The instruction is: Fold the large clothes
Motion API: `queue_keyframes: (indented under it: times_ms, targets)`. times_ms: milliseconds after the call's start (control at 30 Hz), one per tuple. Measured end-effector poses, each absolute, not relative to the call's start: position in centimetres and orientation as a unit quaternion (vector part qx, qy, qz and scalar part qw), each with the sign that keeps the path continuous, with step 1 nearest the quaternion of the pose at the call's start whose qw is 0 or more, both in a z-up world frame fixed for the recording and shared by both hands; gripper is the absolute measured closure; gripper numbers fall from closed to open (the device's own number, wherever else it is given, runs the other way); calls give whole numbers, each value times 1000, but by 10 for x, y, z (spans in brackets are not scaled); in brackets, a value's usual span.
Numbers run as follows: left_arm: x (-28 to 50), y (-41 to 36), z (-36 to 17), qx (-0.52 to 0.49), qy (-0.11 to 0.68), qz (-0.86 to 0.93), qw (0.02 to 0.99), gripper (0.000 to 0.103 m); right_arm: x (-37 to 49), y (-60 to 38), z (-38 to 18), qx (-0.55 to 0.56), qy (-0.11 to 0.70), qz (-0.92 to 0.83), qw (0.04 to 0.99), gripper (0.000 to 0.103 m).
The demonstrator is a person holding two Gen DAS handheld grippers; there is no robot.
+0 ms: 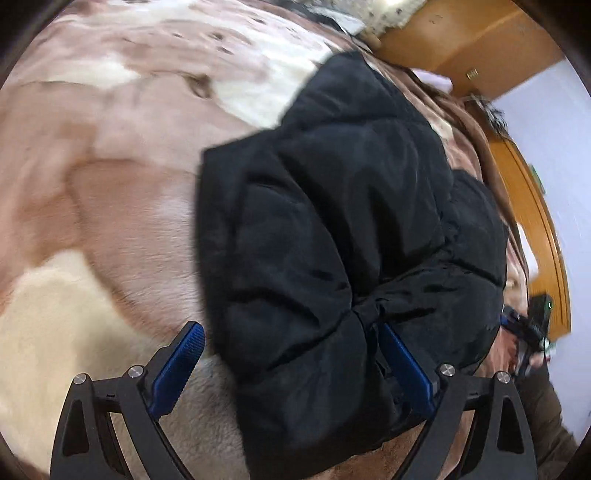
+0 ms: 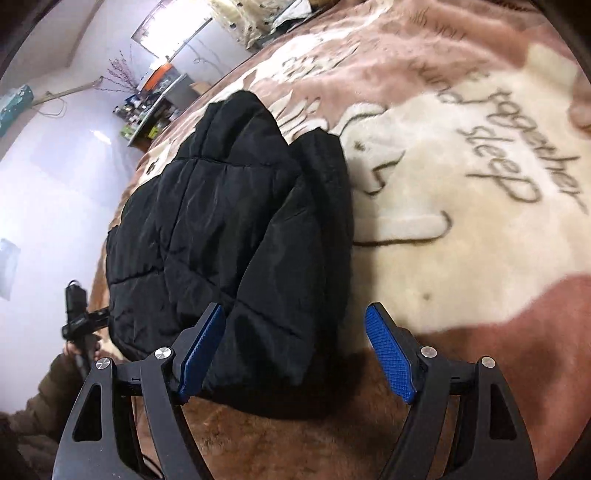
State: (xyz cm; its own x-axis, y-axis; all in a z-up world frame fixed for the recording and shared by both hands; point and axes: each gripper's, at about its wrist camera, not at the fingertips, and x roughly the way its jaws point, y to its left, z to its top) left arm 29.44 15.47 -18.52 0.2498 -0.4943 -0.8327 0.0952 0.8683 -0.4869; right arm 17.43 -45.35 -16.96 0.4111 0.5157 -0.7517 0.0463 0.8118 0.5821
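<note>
A black puffer jacket (image 1: pixel 332 221) lies folded into a thick bundle on a pink and cream plush blanket (image 1: pixel 110 166). My left gripper (image 1: pixel 291 332) is open, its jaws wide apart around the bundle's near left part; the right pad (image 1: pixel 402 358) presses the fabric. In the right wrist view the jacket (image 2: pixel 229 229) fills the left middle. My right gripper (image 2: pixel 295 325) is open, straddling the jacket's near right corner, the left pad (image 2: pixel 203 350) over the fabric, the right pad (image 2: pixel 388 354) over the blanket (image 2: pixel 443 221). The right gripper also shows small in the left view (image 1: pixel 524 325).
The blanket carries cream animal shapes and script lettering (image 2: pixel 517 155). A wooden door and frame (image 1: pixel 480 40) stand beyond the bed. A cluttered shelf (image 2: pixel 155 107) and a window (image 2: pixel 173 26) are at the far left. The left gripper (image 2: pixel 79 317) appears at the bed's left edge.
</note>
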Motion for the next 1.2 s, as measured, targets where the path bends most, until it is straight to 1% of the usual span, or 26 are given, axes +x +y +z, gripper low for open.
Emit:
queue_keyframes:
  times_ms: [67,233,267,300,433,500,667,833,867,933,1000,1033,1067,1200]
  targets:
    - [301,149,-191,-162,588,-196,768,3,184,-452,-176,271,534,162,784,25]
    - [313,146,-203,-178,599,-231,745,1,200,-445,-183,265,538,202,774,25]
    - [315,146,-205,-180,601,-239,741,1,203,-445,-186,270,540,208,769,23]
    - [317,146,-207,-181,603,-245,737,1,205,-445,-189,278,542,215,764,18]
    - [326,145,-218,-204,607,-268,720,1,215,-443,-205,297,556,242,738,13]
    - [332,146,-224,-213,608,-277,712,0,219,-441,-208,302,556,250,733,9]
    - [340,138,-231,-208,626,-274,700,0,229,-432,-215,296,568,247,728,8]
    - [341,125,-230,-190,643,-236,703,0,230,-419,-211,258,577,217,744,10]
    - [342,122,-229,-184,646,-228,705,0,230,-415,-209,249,578,211,748,13]
    - [340,117,-227,-170,649,-215,710,0,228,-410,-205,239,580,200,753,22]
    - [338,111,-224,-158,651,-199,716,3,228,-401,-202,221,577,193,762,33]
    - [337,108,-221,-153,650,-191,720,5,228,-396,-200,208,576,187,768,36]
    - [336,105,-220,-152,649,-185,722,8,228,-390,-197,196,574,181,774,41]
    - [329,97,-214,-139,643,-161,736,13,224,-371,-187,145,573,150,793,50]
